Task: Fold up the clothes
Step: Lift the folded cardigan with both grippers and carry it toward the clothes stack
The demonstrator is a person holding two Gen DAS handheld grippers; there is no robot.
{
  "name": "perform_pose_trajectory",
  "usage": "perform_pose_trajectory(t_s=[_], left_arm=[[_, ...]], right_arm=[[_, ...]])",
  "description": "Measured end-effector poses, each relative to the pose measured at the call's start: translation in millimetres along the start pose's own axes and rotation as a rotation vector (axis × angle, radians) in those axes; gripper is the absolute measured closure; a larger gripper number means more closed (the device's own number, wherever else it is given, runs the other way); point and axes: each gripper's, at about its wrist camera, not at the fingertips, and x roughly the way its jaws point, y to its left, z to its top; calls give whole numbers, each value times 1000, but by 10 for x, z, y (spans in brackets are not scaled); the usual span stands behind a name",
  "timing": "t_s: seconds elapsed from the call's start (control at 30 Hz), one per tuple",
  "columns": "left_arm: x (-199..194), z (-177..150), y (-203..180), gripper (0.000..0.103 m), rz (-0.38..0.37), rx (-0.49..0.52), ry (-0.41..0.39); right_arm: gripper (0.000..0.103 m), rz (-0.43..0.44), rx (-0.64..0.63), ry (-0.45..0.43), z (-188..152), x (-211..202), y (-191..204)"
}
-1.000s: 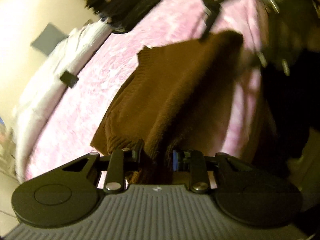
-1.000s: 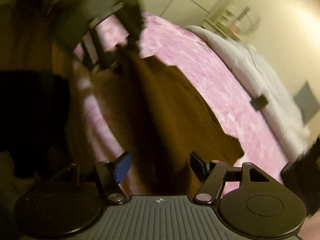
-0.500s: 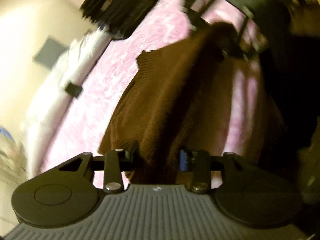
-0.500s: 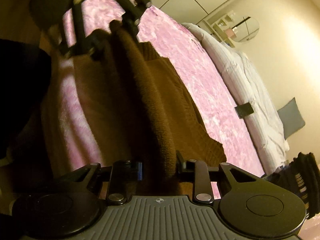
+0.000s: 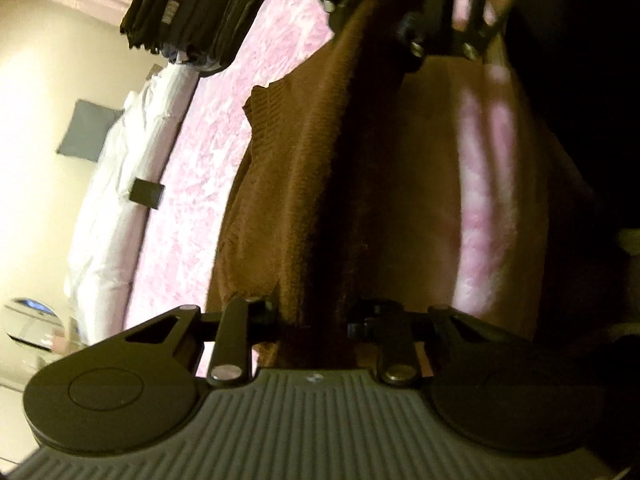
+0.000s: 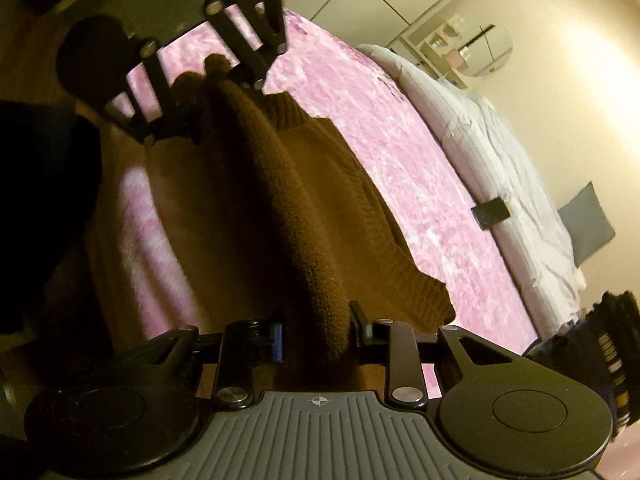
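A brown knit sweater (image 5: 300, 168) (image 6: 320, 208) lies on a pink bed cover (image 5: 208, 152) (image 6: 380, 120), with one edge lifted into a taut ridge between my two grippers. My left gripper (image 5: 314, 320) has a fold of that edge filling its jaws, which are closing; the right wrist view shows it at the ridge's far end (image 6: 200, 92). The right gripper (image 6: 316, 328) has the other end of the ridge between its pads, and its jaws are opening slightly. It appears at the top of the left wrist view (image 5: 416, 28).
A white duvet (image 5: 120, 184) (image 6: 480, 140) runs along the far side of the bed, with a small black object (image 5: 147, 193) (image 6: 491, 213) on it. A stack of dark folded clothes (image 5: 192, 8) (image 6: 608, 360) sits at one end. A grey pillow (image 6: 588, 220) leans on the wall.
The right gripper went from wide open around the sweater to shut on its edge. The left gripper rolled and sank a little. The sweater edge has drawn into a tighter ridge.
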Motion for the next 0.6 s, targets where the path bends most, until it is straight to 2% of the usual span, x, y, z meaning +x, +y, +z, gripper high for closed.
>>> perform_pose_trajectory(t_s=[0.07, 0.23, 0.43, 0.6], left_arm=[[-14, -8, 33, 81, -11, -17, 0], [-27, 5, 78, 81, -25, -26, -4], [16, 1, 151, 81, -55, -65, -11], [-23, -32, 148, 81, -76, -96, -12]], right_arm=[[63, -8, -15, -2, -30, -3, 48], [59, -24, -48, 16, -123, 15, 173], [58, -65, -101, 33, -239, 140, 217], [59, -81, -90, 22, -270, 248, 162]])
